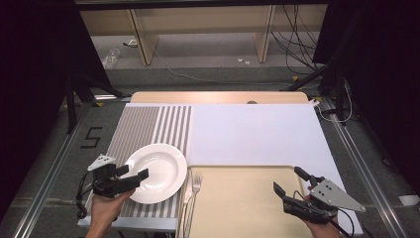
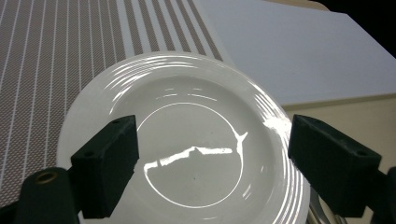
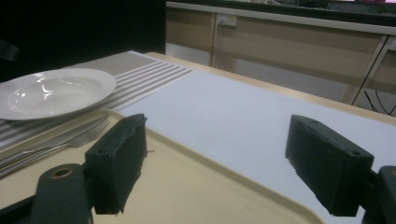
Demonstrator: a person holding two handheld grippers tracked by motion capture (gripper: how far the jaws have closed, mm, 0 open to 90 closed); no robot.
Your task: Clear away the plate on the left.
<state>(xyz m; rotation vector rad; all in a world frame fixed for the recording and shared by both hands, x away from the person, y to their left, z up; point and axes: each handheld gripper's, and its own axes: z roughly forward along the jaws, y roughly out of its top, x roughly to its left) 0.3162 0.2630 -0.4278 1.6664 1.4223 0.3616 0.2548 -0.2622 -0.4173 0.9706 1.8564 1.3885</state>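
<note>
A white plate (image 1: pixel 157 171) lies on the striped placemat (image 1: pixel 143 129) at the table's left. My left gripper (image 1: pixel 132 172) hovers open just over the plate's near-left rim; in its own view the jaws stand wide apart above the plate (image 2: pixel 187 144). A beige tray (image 1: pixel 242 203) sits front centre. A fork (image 1: pixel 195 186) and other cutlery rest along the tray's left edge. My right gripper (image 1: pixel 289 179) is open over the tray's right side, nothing between its jaws. From that gripper I see the tray (image 3: pixel 201 186), the plate (image 3: pixel 51 91) and the fork (image 3: pixel 60 137) at left.
A white mat (image 1: pixel 257 131) covers the table's middle and right. Beyond the wooden table edge (image 1: pixel 218 96) lies the floor with cables and shelving legs. Dark stands flank both sides.
</note>
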